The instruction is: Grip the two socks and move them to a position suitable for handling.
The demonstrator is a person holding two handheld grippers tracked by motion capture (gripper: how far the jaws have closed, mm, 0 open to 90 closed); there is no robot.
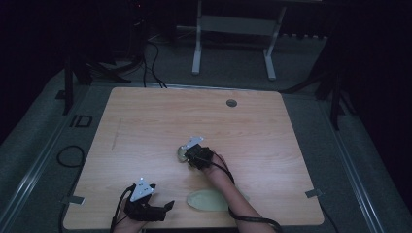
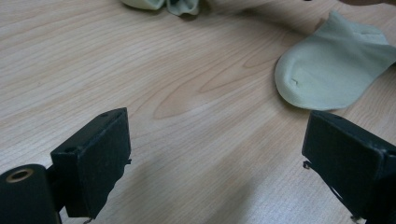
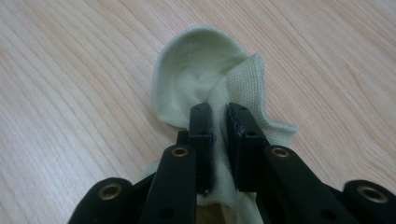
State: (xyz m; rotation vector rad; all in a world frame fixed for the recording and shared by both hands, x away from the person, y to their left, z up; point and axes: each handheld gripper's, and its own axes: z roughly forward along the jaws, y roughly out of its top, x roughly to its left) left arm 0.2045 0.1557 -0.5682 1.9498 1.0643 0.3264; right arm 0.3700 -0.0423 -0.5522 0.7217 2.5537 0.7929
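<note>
Right gripper (image 3: pixel 218 122) is clamped on the bunched sock (image 3: pixel 205 74) near the middle of the table (image 1: pixel 145 111), jaws pinching a fold of the cuff, a grip that looks good for lifting it. The second sock (image 1: pixel 210 200) lies flat at the near edge, just by the person's forearm. Left gripper (image 2: pixel 215 154) waits near-left, jaws wide apart, probably ready for that flat one.

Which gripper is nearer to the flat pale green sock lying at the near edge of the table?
Left. The left gripper sits just beside the flat sock, jaws open. The right gripper is farther up the table, shut on the other sock.
</note>
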